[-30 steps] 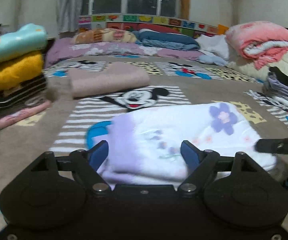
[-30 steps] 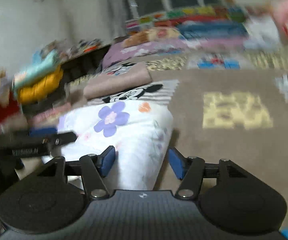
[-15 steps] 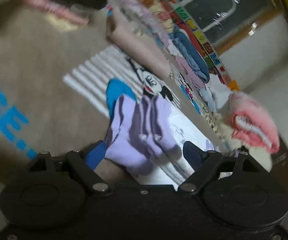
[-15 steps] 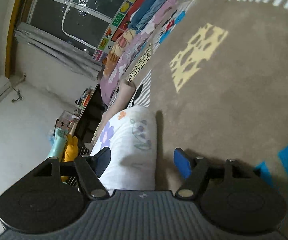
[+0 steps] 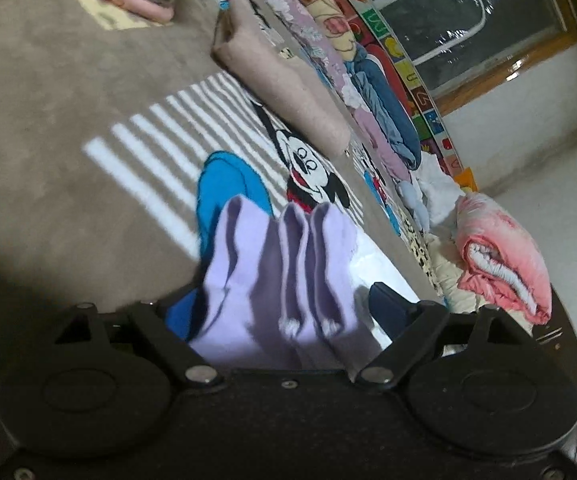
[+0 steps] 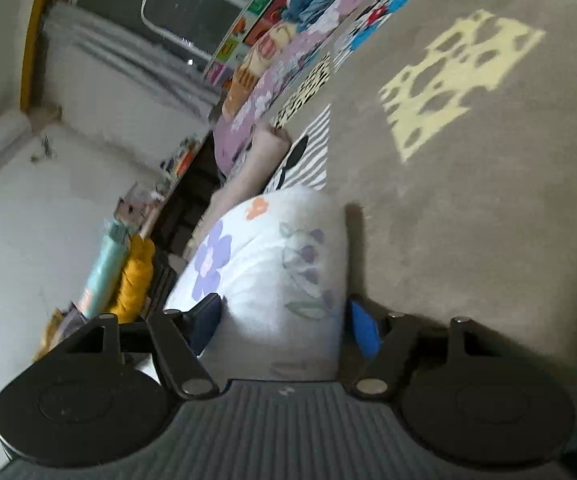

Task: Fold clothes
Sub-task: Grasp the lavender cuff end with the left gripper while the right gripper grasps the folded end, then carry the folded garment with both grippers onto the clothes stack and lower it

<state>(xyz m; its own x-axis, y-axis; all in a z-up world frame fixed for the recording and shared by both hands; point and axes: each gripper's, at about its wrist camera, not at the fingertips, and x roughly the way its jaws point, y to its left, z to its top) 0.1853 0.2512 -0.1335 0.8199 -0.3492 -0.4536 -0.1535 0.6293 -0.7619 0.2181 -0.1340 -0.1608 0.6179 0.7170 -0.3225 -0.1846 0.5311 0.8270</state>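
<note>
Folded garment [image 6: 272, 264], white with purple flowers and a lilac end, sat between our 2 grippers on the cartoon-mouse blanket [image 5: 48, 120], near the blanket's edge closest to us and well short of the far edge where other bedding was heaped. We had the left gripper [image 5: 276, 312] straddling the lilac end, where 3 stacked fold edges showed; its jaws stood wide, 1 on each side of the bundle, and we could not tell whether either pad truly pressed the cloth. The right gripper [image 6: 284, 320] bracketed the white flowered end the same way, jaws parted about as wide as the bundle, apparently just meeting its sides rather than pinching hard. Both cameras were tilted steeply, which we judged fitted holding the bundle from its 2 ends so the layers stayed together. A folded beige piece [image 5: 284, 84] lay farther up the blanket, apart from ours, and a stack of folded clothes [image 6: 128, 276] stood off the blanket's left edge. The garment already lay folded; whether it was about to be lifted or had just been set down, these views did not settle.
</note>
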